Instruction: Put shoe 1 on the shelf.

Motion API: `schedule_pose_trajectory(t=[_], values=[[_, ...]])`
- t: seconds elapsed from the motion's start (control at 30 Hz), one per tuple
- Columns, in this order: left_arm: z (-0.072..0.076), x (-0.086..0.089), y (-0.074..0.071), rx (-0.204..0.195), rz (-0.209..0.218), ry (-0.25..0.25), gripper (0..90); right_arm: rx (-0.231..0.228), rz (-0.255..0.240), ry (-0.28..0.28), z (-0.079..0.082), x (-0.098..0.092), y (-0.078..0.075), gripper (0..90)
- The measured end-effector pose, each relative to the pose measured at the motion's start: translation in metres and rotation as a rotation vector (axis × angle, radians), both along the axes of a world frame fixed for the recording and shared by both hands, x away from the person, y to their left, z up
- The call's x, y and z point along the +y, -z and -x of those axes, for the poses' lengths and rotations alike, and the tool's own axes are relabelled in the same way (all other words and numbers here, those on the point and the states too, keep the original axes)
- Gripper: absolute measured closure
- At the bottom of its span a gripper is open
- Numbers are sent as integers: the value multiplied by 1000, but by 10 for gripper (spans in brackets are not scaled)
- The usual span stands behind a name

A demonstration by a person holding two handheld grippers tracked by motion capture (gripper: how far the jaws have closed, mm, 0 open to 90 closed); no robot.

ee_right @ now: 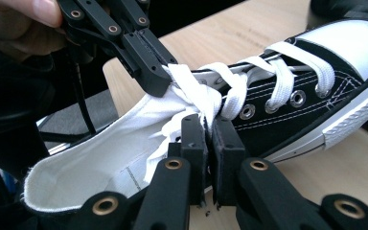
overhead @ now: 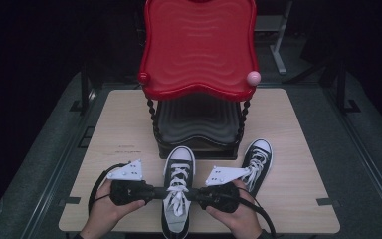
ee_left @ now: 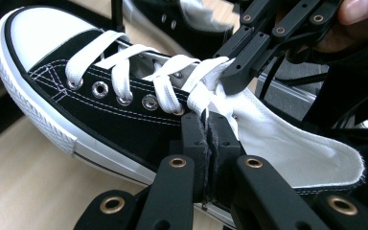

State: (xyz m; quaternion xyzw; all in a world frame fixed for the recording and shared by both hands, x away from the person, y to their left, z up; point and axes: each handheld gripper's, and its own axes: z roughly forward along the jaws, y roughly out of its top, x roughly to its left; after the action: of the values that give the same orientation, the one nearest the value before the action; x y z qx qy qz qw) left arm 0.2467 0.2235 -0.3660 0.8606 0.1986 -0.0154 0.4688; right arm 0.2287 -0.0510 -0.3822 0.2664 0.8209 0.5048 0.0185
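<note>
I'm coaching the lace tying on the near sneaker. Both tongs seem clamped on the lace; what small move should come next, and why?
Probably draw the two tongs slowly apart, sideways. The left tongs and right tongs are each shut on the white lace over the near sneaker, from opposite sides; the lace bunches loosely between them, so pulling outward should tighten it.

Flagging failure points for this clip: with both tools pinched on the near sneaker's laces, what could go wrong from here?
1. Both the left tool and right tool are shut on the white laces at the top eyelets; pulling apart unevenly could let a lace slip from one.
2. Nothing pins the near sneaker down, so a hard tug may lift or twist it.
3. The second sneaker lies close beside the right hand and could get knocked.
</note>
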Motion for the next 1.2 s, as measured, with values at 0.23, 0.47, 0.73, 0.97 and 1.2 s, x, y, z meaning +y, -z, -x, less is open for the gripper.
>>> schedule_pose_trajectory(t=[0.23, 0.47, 0.73, 0.97, 1.2], values=[[-8, -8, -27, -79, 17, 1, 879, -61, -17, 18, -5, -10, -21, 851], [-30, -12, -47, -155, 36, -44, 881, -132, -25, 56, -27, -13, -42, 853], [-69, -13, -59, -231, 53, -127, 882, -192, -24, 115, -68, -9, -58, 855], [-98, -19, -60, -321, 41, -232, 883, -249, 0, 186, -105, -1, -65, 856], [-116, -25, -49, -345, 43, -316, 883, -282, 29, 247, -129, 6, -60, 857]])
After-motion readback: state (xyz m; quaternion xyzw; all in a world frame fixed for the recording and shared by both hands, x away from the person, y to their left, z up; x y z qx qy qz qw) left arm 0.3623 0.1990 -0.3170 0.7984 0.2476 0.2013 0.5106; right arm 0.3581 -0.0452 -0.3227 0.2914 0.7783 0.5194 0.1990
